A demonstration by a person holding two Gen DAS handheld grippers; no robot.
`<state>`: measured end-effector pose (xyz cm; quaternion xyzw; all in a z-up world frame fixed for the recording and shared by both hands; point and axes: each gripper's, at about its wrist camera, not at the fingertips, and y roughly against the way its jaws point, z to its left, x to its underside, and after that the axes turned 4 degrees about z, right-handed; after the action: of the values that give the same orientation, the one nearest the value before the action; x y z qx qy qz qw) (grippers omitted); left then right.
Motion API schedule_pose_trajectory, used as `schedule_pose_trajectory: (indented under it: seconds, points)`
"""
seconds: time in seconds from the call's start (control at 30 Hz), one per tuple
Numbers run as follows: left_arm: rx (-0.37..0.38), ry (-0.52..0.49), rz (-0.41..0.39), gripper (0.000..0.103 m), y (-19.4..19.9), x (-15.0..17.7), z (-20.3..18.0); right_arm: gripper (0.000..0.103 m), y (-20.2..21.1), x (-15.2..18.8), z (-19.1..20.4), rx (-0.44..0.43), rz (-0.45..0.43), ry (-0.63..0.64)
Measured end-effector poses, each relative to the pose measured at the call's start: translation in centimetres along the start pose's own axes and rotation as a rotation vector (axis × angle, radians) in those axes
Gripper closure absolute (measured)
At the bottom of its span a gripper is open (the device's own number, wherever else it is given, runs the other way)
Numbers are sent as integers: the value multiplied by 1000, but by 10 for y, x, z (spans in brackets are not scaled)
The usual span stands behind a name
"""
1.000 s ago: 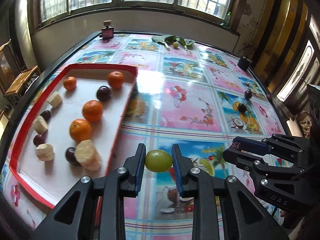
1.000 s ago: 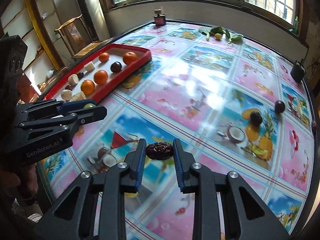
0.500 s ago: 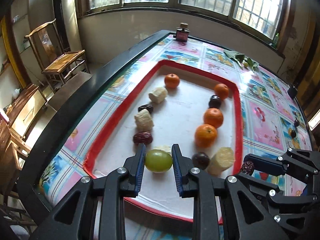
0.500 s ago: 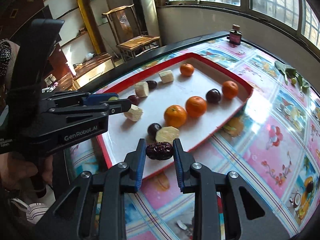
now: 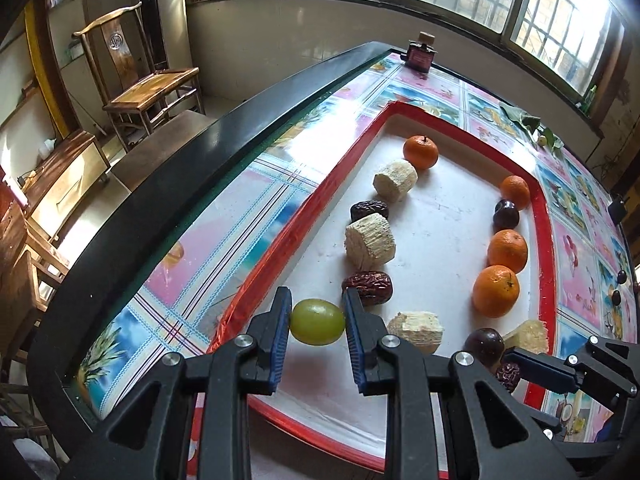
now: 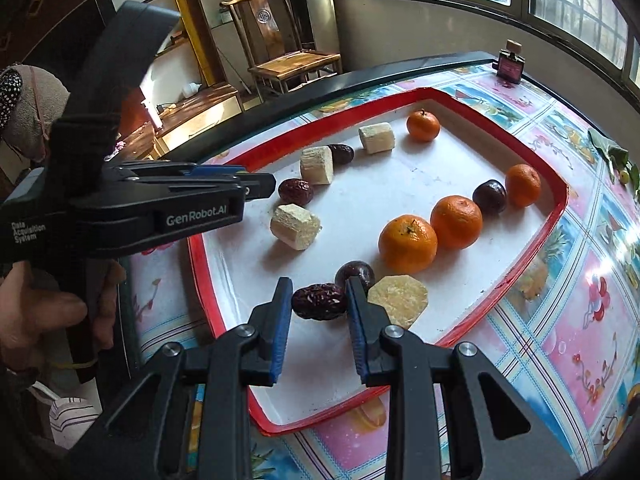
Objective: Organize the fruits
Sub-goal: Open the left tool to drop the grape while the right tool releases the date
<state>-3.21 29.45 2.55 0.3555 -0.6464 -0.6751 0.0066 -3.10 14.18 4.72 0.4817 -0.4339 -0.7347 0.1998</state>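
Over the red-rimmed white tray, the left gripper clamps a round green grape and the right gripper a wrinkled dark-red date (both mid-carry); next, probably lowering and releasing.

The left gripper tilts steeply down over the red-rimmed tray, clamped on a green grape. The right gripper, just beside it over the same tray, pinches a red date.
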Motion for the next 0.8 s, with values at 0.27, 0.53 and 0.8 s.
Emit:
schedule_pose_trajectory:
  seconds: [0.27,0.53,0.8]
  points:
    - [3,13,23,76,-6,4,0,74,-4,4,12,21,11,60]
    - [-5,26,16,50,-5,6,-3,74,-8,6,15,35,20,66]
    - [9,57,6,40,2,7,-4,65,-11,7,13,54,50,53]
